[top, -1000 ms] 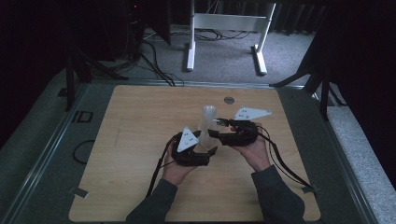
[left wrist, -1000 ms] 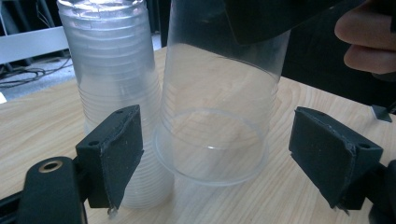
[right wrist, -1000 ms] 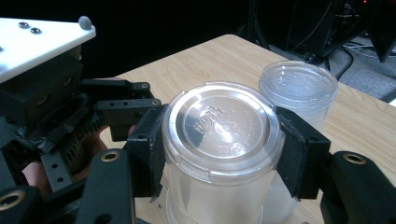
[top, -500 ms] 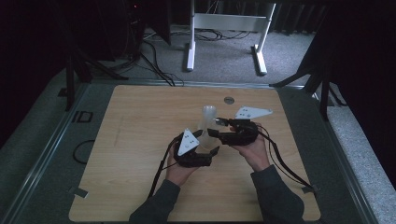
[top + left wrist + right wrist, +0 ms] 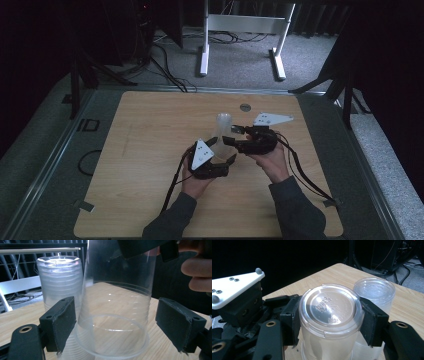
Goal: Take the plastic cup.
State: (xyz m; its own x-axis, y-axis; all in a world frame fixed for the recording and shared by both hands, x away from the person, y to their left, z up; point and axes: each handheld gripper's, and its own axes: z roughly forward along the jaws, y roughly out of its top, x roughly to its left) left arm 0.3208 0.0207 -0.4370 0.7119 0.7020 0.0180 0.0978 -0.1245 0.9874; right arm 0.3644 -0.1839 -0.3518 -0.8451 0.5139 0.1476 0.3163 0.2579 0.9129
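Observation:
An upturned clear plastic cup [image 5: 330, 312] has my right gripper [image 5: 330, 315] shut on it just under its base, both pads pressed to its sides. The same cup [image 5: 115, 315] stands between the jaws of my left gripper [image 5: 117, 325] near its wide rim. That gripper is open, with a narrow gap at the left pad [image 5: 62, 322] and a wider one at the right. A stack of clear cups [image 5: 60, 282] stands upside down on the table just behind. From above, both grippers [image 5: 227, 150] meet at the cups [image 5: 223, 127] near the table's middle.
A small grey disc [image 5: 245, 107] lies on the wooden table [image 5: 150, 150] beyond the cups. Black cables trail from both grippers toward the near edge. A white metal stand [image 5: 240, 25] is on the floor past the far edge.

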